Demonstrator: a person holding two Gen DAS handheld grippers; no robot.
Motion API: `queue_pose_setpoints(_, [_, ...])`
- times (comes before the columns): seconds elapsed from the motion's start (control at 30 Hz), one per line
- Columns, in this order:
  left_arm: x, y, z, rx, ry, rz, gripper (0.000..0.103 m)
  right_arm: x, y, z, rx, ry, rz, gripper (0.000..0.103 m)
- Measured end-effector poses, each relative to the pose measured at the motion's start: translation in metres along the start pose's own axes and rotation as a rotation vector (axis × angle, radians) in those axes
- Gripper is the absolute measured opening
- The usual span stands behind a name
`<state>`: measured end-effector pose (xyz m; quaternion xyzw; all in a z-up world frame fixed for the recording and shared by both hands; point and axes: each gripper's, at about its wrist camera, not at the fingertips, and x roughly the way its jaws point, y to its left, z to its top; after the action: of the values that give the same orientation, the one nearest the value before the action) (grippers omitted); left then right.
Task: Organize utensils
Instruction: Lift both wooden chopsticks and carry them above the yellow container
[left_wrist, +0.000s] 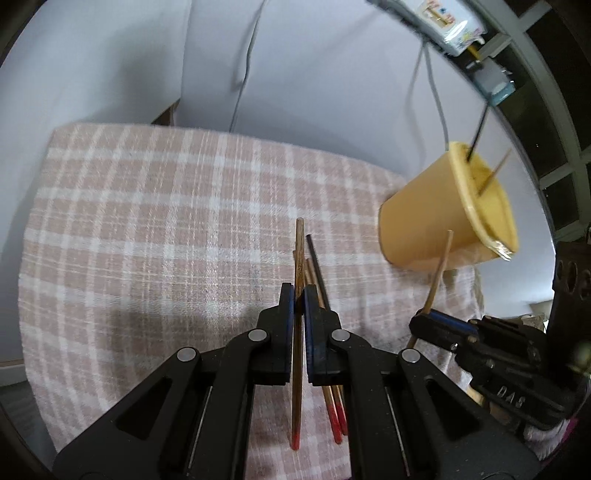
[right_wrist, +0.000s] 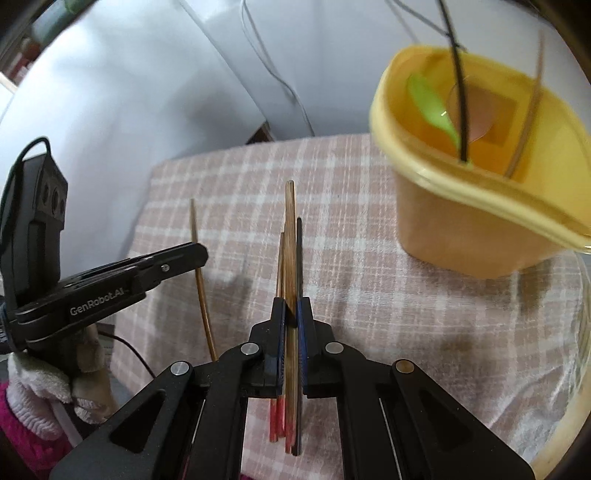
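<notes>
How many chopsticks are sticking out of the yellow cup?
2: a black chopstick near the yellow cup's middle, beside a green spoon, and a brown chopstick to its right. Others could hide inside.

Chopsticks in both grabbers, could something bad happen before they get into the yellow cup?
The left gripper pinches one chopstick near its middle, so it could swivel or slip out. The yellow cup already holds sticks and a green spoon; poking its rim might tip it.

Black claws (left_wrist: 298, 302) (right_wrist: 291, 314), blue pads (left_wrist: 313, 332), silver screws. Left one printed "GenRobot.AI". White glove (right_wrist: 44, 391), magenta sleeve (right_wrist: 22, 435).
</notes>
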<state>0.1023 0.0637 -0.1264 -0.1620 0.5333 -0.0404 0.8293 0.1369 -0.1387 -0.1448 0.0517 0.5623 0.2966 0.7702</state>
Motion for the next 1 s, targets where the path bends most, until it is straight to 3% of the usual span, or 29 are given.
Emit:
queue_pose_setpoints(0.3, [-0.047, -0.014, -0.011, 0.000, -0.068, -0.047, 0.003, -0.042, -0.014, -0.015, 0.038, -0.071, 0.029, 0.005])
queue_pose_setpoints(1.0, [-0.086, -0.066, 0.010, 0.055, -0.183, -0.153, 0.003, -0.138, -0.050, -0.036, 0.180, -0.289, 0.054, 0.005])
